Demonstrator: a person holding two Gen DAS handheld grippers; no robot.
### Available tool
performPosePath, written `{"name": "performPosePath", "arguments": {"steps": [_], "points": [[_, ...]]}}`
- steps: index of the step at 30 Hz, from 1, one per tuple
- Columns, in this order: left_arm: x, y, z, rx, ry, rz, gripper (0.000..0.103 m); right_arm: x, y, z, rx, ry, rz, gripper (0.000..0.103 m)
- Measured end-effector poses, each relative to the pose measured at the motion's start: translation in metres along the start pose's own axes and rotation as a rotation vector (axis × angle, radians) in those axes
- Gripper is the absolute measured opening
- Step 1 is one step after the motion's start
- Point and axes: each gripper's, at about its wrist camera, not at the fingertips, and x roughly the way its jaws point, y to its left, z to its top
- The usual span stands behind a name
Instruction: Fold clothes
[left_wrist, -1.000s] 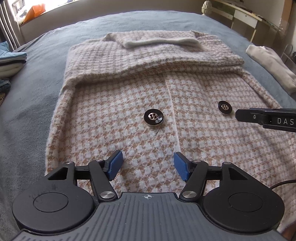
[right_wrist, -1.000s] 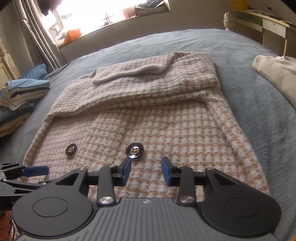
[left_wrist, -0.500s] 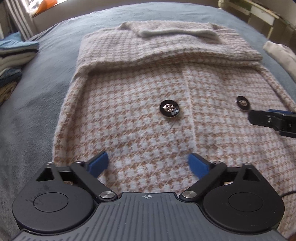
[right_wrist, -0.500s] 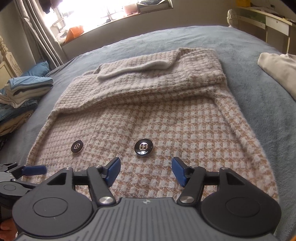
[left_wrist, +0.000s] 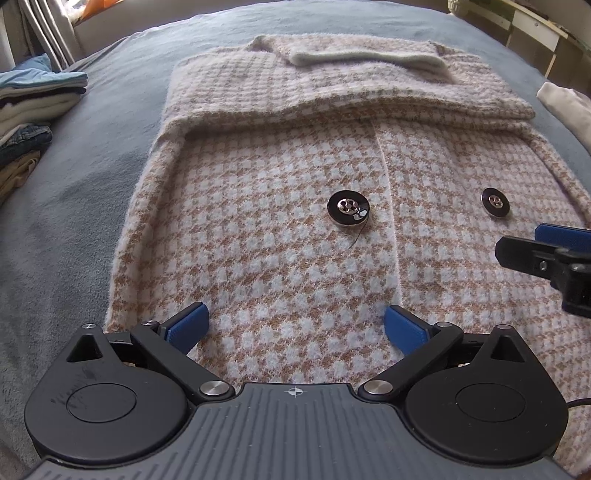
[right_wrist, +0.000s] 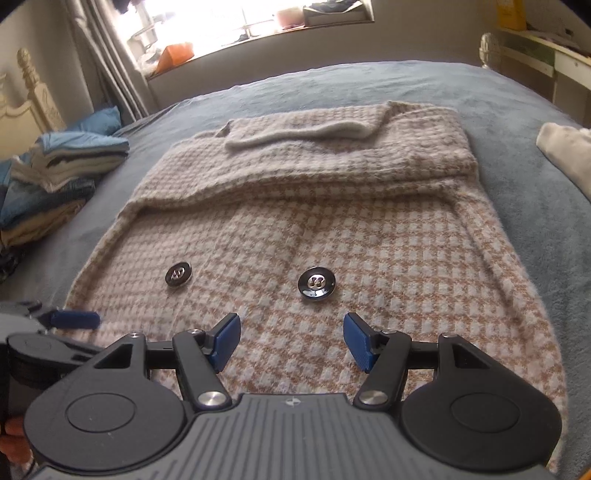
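The left tool (left_wrist: 293, 326) had just been opening and stood wide apart, empty, over the checked coat (left_wrist: 280, 177); the right tool (right_wrist: 291, 338) gaped likewise. The coat lay on the bed (left_wrist: 74, 177), folded clothes (left_wrist: 33, 107) beside.

1. The left wrist camera sat close above the houndstooth coat (left_wrist: 280, 229), looking steeply down along its own fingers toward the folded collar end.
2. The right wrist camera looked less steeply, taking in the window (right_wrist: 258, 18) beyond the bed (right_wrist: 517, 110).
3. Both views shared the coat's two black buttons (left_wrist: 348, 207) and the stacked clothes (right_wrist: 62, 166).
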Motion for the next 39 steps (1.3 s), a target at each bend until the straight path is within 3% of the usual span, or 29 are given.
{"name": "performPosePath", "arguments": {"steps": [8, 16, 32, 39], "points": [[0.002, -0.001, -0.002, 0.008, -0.001, 0.009, 0.103, -0.001, 0.003, -0.001, -0.049, -0.017, -0.032, 0.061], [0.002, 0.0, -0.005, 0.019, 0.005, 0.006, 0.103, 0.011, 0.013, -0.012, -0.104, 0.032, -0.046, 0.058], [-0.005, 0.004, -0.007, 0.038, 0.003, -0.009, 0.103, -0.001, 0.032, -0.008, -0.148, -0.04, 0.04, 0.056], [-0.011, 0.013, -0.007, 0.05, -0.015, -0.073, 0.103, 0.005, 0.032, -0.008, -0.127, -0.033, 0.049, 0.056]]}}
